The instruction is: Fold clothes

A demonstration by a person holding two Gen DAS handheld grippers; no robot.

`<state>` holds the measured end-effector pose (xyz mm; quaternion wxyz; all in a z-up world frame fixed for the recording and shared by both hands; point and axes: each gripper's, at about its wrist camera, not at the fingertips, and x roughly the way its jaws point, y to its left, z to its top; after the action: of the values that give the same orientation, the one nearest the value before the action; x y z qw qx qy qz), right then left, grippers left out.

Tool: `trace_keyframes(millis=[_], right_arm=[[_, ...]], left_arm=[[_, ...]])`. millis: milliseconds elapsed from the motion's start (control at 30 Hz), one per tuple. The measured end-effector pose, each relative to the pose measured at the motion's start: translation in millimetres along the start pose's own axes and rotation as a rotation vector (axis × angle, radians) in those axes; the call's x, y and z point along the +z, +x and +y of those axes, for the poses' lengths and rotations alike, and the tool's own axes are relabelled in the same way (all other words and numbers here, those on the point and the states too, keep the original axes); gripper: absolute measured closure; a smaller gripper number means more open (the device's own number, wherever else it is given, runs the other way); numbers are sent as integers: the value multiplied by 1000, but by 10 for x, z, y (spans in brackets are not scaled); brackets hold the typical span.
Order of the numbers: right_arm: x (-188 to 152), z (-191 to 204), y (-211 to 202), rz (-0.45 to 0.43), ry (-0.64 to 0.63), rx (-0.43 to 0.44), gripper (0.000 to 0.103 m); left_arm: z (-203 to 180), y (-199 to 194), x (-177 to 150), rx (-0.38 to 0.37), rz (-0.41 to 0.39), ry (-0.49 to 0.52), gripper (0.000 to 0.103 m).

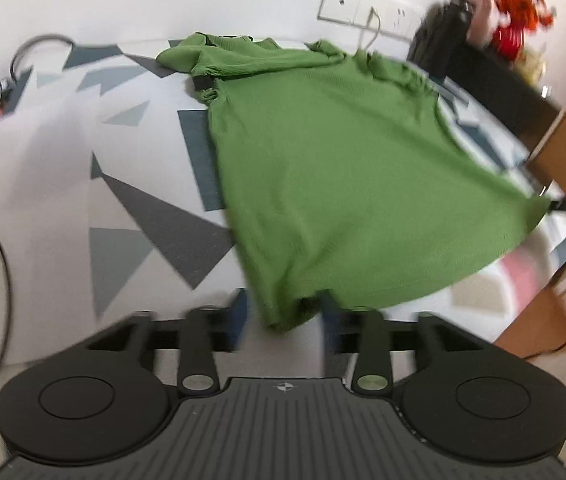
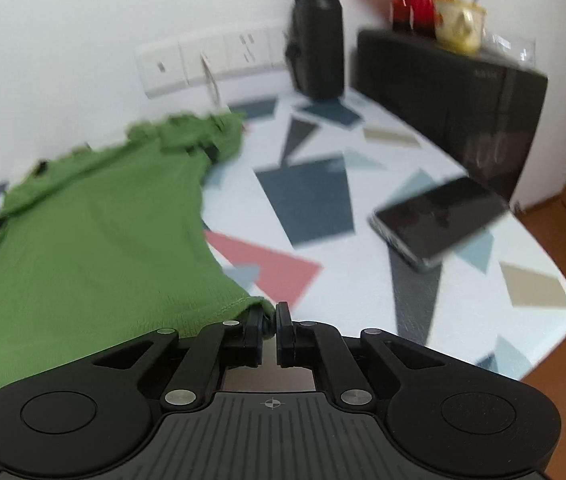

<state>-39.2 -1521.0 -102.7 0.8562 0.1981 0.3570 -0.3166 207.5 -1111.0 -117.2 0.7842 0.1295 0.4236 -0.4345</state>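
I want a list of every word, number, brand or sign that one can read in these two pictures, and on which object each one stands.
No text can be read with certainty.
Black box: faint pale marks near the top edge of its front and larger pale shapes lower down, both too blurred to read.
Wall socket panel: only slots, no letters.
Phone: dark screen, nothing shown.
Green shirt: no print visible.
Black flask: no readable label.
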Motion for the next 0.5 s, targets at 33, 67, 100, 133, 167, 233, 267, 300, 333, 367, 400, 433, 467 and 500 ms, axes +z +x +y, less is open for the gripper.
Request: trace_keyframes(millis=[33, 67, 100, 133, 167, 233, 267, 300, 333, 367, 400, 433, 467, 500], right_arm=[[-8, -22, 19, 19, 2, -11, 91], [-26, -38, 24, 29, 2, -21, 86], [-52, -50, 19, 33, 2, -29, 85], [-76, -65, 14, 36, 5, -35, 85], [-99, -81, 9, 39, 11, -42, 84], [-137, -114, 4, 45, 27, -50, 84], [-146, -131, 7, 50, 39, -50, 84], [-152, -146, 11, 55, 51, -50, 84], [-153, -148, 13, 55, 56, -49, 84], [-153, -142, 12, 54, 56, -46, 84], [-153, -136, 10, 53, 57, -43, 84], [-152, -123, 10, 52, 54, -40, 84], [-151, -105, 11, 50, 48, -36, 84], [-145, -83, 11, 49, 43, -32, 83]], left_arm=[[-20, -3, -23, 15, 0, 26, 54], [-27, -8, -41, 23, 4, 42, 53], [-33, -11, -59, 31, 9, 58, 53], [-32, -9, -79, 43, 13, 73, 52], [-25, -1, -91, 57, 19, 83, 52], [-7, 8, -113, 79, 23, 99, 52], [3, 8, -121, 89, 23, 105, 52], [9, 3, -124, 95, 18, 108, 51], [14, 1, -120, 97, 13, 106, 50], [18, -1, -116, 96, 7, 102, 50], [17, -3, -108, 78, -6, 92, 48], [15, -4, -99, 61, -20, 81, 46], [4, 5, -85, 55, -31, 69, 43], [-6, 17, -70, 51, -43, 57, 42]])
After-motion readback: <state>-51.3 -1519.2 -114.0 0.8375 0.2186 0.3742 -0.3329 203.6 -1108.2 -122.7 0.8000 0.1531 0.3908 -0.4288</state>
